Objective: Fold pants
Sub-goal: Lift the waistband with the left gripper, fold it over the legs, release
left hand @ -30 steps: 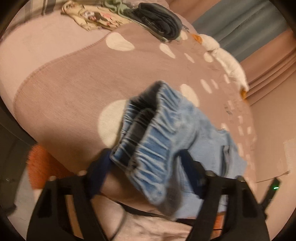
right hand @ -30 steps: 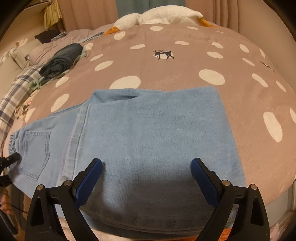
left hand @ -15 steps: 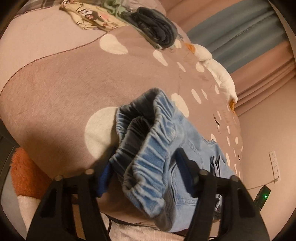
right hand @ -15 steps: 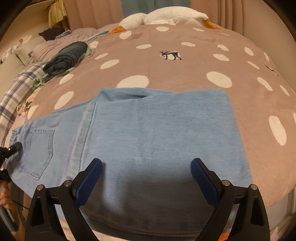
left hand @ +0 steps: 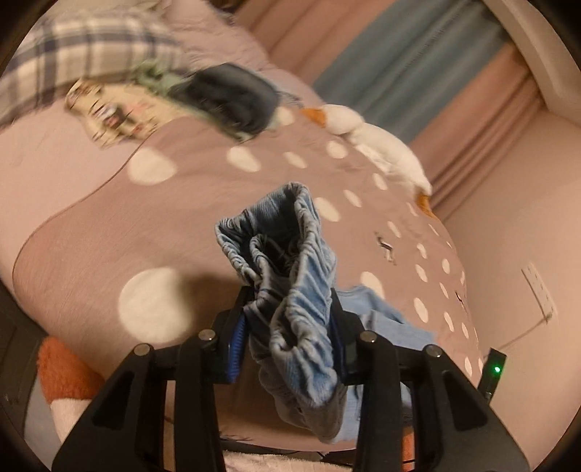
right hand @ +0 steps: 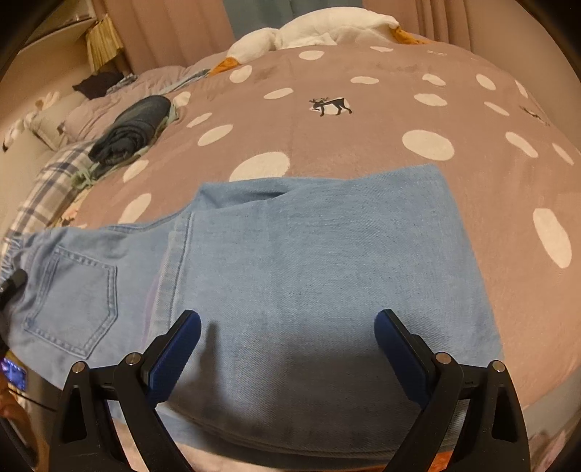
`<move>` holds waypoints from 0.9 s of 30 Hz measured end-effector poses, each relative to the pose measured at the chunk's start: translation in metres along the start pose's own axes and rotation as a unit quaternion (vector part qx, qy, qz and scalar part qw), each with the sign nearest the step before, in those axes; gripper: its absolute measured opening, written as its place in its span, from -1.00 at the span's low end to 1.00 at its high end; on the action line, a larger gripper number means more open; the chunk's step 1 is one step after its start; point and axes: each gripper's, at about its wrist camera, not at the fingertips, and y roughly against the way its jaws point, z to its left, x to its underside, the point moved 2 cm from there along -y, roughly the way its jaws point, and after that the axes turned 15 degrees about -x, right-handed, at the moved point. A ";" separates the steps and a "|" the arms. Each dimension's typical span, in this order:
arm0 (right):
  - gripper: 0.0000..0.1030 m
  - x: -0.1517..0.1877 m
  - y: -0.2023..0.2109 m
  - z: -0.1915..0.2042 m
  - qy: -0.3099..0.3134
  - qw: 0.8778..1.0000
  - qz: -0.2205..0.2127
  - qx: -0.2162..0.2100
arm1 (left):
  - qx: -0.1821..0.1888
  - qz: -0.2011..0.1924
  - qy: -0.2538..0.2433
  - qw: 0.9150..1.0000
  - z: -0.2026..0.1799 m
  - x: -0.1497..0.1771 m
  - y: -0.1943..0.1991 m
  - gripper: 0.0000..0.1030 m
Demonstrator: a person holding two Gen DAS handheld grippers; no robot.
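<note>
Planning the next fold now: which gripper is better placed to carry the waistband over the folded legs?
Left. The left gripper is shut on the elastic waistband of the jeans, lifted off the blanket. The right gripper is open above the folded legs, holding nothing.

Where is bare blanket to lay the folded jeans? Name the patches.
Free: the dotted blanket beyond the jeans, up to the white plush, and right of them. Crowded: the left edge, with dark folded clothes and plaid fabric. The left hand-held gripper grips the waistband.
</note>
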 end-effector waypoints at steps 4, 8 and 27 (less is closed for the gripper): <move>0.86 0.001 0.004 -0.003 -0.007 1.000 -0.003 0.000 | 0.011 -0.006 -0.018 1.000 -0.020 -0.004 0.002 -0.29; 0.86 0.001 0.010 -0.011 -0.021 1.000 -0.010 -0.004 | 0.020 -0.008 -0.032 0.999 -0.035 -0.004 0.003 -0.29; 0.86 0.004 0.023 -0.027 -0.041 0.999 -0.027 -0.014 | 0.081 0.009 -0.102 0.991 -0.104 0.004 -0.004 -0.30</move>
